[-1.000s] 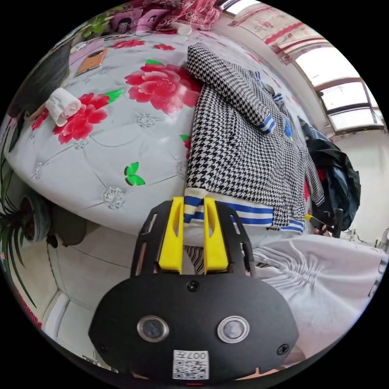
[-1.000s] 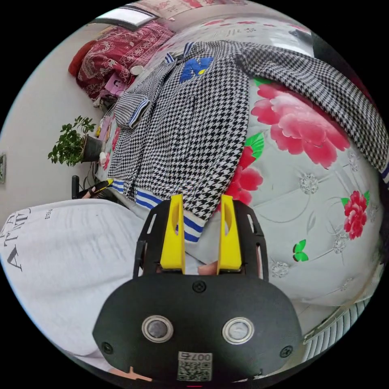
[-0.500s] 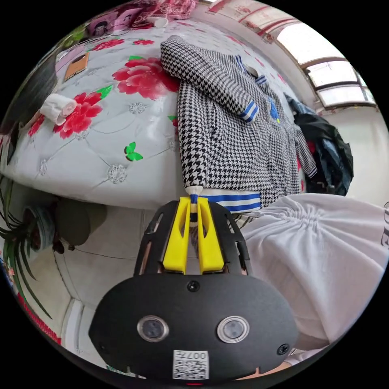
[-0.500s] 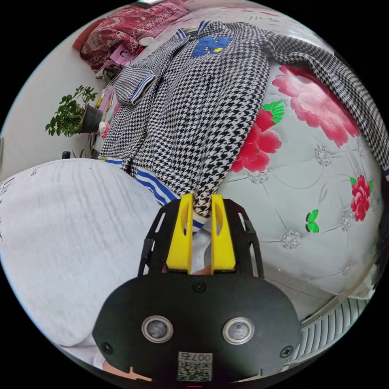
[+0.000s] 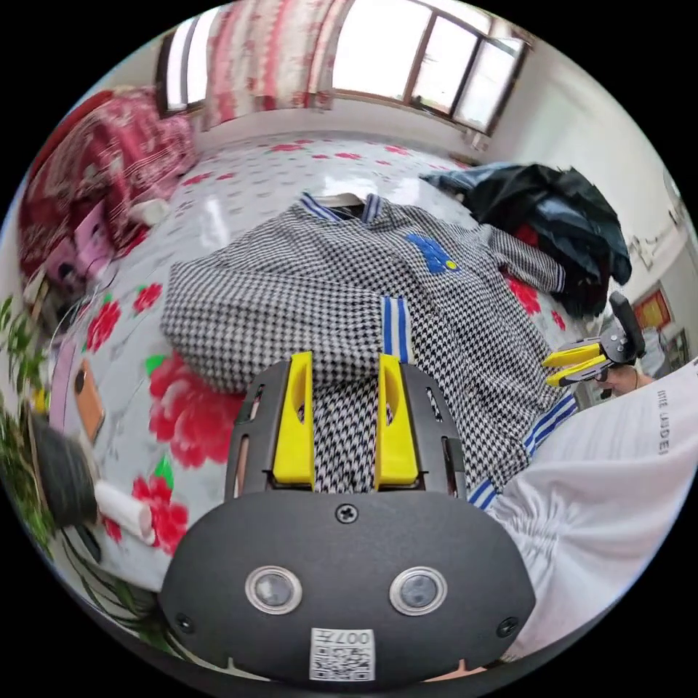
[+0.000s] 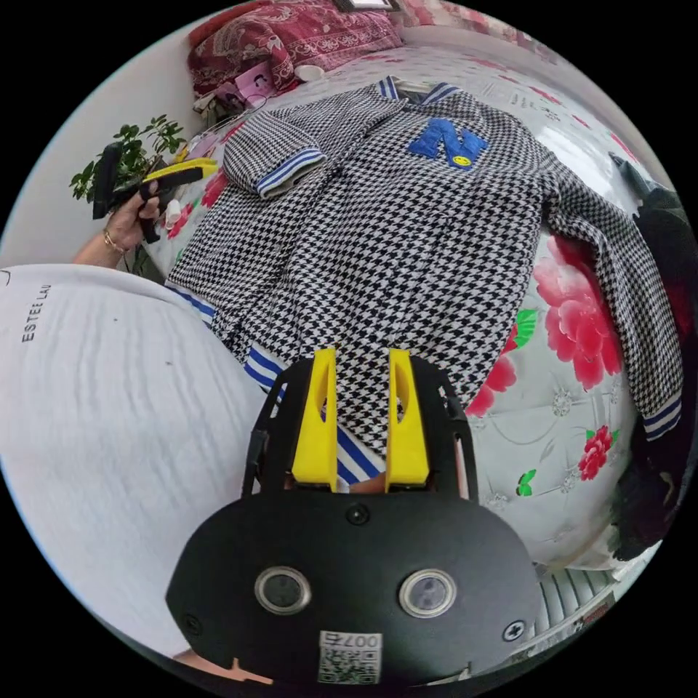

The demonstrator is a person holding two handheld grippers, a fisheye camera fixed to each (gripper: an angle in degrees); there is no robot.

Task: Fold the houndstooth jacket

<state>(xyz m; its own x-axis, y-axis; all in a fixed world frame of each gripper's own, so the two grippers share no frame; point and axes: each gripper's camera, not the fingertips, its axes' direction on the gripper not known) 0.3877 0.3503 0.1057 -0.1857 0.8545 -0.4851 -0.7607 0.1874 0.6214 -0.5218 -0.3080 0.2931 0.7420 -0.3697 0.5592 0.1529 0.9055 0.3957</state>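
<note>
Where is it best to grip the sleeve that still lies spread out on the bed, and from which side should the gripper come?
Probably the striped cuff of the outstretched sleeve. It lies flat on the bed, clear of the jacket body and near the bed's edge. Come with the right gripper from the open bed side, since its end is free there. The other sleeve is already folded across the front.
</note>
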